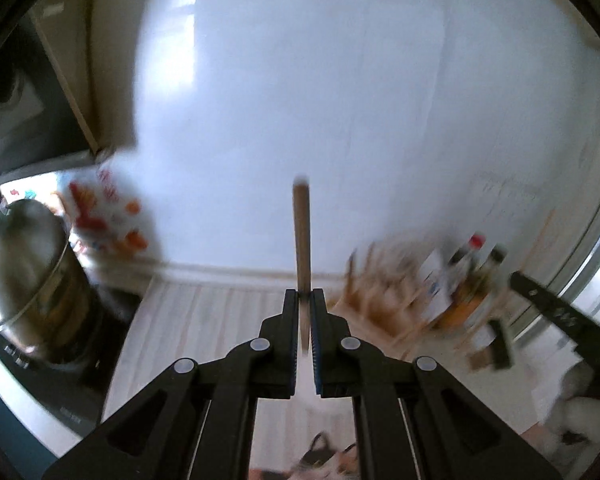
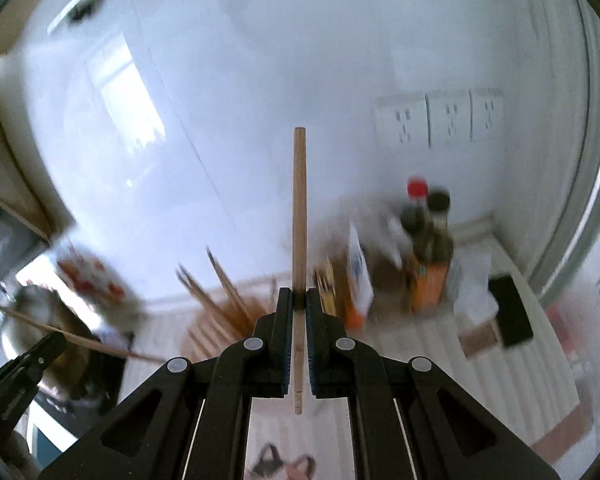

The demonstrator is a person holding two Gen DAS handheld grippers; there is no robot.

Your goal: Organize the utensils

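Each gripper had its jaws pinched tight on a single wooden chopstick. The right gripper held its chopstick near the lower end, the long shaft standing out ahead of the fingers and a short tail showing behind them. The left gripper clamped the other chopstick in the same way, with less of its length showing ahead.

Both sticks were up in the air in front of the white wall, above the counter. Below them a wooden holder already had several chopsticks leaning in it, next to a cluster of bottles. A steel pot stood off to the left.

The step looked like carrying the pair to that holder. To do it well, each stick would need tipping end-down over the opening, then lowering among the leaning sticks without knocking them, and only then letting go.
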